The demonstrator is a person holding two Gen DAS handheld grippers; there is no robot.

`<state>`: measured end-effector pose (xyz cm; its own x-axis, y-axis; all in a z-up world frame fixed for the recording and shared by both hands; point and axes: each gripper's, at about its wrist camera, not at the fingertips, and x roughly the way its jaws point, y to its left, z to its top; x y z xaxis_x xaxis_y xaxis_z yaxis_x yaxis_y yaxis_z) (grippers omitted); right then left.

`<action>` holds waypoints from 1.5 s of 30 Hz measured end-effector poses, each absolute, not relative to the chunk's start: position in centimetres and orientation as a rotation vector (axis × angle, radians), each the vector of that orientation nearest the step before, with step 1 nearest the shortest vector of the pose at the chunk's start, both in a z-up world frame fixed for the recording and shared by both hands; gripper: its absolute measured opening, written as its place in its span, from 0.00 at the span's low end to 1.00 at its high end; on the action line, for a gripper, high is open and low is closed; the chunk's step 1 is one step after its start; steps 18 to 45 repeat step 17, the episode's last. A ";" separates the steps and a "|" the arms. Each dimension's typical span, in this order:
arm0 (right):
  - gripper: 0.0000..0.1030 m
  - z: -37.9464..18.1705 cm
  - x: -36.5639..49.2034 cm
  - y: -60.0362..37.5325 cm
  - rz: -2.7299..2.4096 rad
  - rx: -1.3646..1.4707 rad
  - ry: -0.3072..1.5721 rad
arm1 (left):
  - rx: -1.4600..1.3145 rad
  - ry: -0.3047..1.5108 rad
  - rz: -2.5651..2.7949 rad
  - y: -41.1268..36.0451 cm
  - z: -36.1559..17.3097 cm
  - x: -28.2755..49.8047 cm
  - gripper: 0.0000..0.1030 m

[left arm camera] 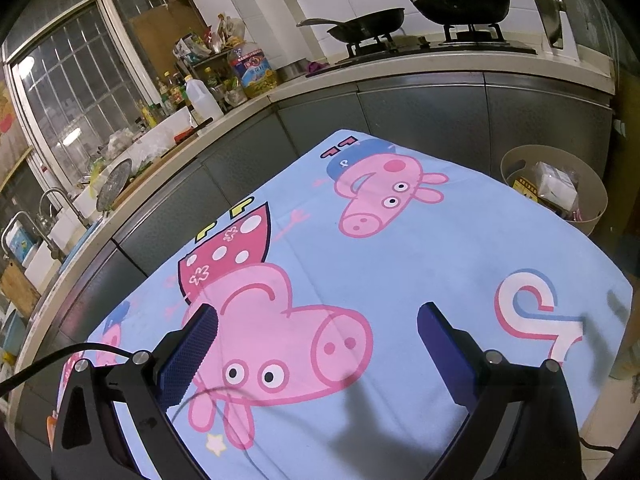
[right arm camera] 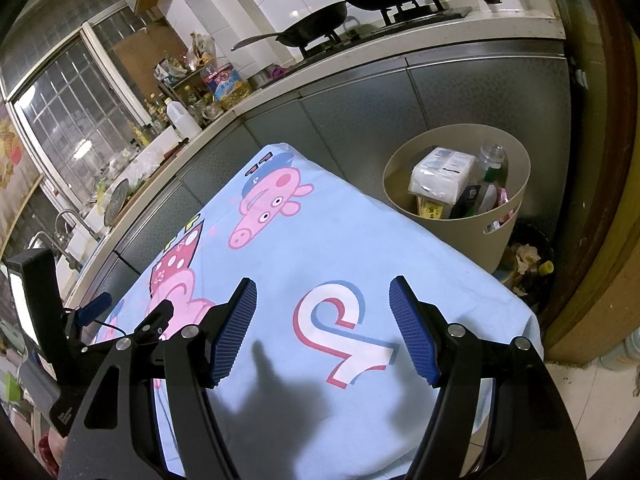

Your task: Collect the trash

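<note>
A beige round bin stands on the floor past the table's far right corner, holding a white tissue pack, a plastic bottle and wrappers. It also shows in the left wrist view. My left gripper is open and empty above the blue cartoon-pig tablecloth. My right gripper is open and empty above the same cloth, nearer the bin. The left gripper's body shows at the left of the right wrist view. No loose trash shows on the cloth.
A kitchen counter with grey cabinets runs behind the table, with bottles, a sink tap and two pans on a stove. A dark bin with scraps sits behind the beige one. A brown door frame stands at right.
</note>
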<state>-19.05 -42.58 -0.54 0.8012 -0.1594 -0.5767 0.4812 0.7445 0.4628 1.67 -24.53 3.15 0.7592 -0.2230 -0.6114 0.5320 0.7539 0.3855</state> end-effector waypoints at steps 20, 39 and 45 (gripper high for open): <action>0.75 -0.2 -19.1 -43.1 -0.362 0.623 0.529 | 0.556 0.604 -0.488 -24.5 3.1 1.6 0.96; 0.75 -0.2 -19.1 -43.1 -0.362 0.623 0.529 | 0.556 0.604 -0.488 -24.5 3.1 1.6 0.96; 0.75 -0.2 -19.1 -43.1 -0.362 0.623 0.529 | 0.556 0.604 -0.488 -24.5 3.1 1.6 0.96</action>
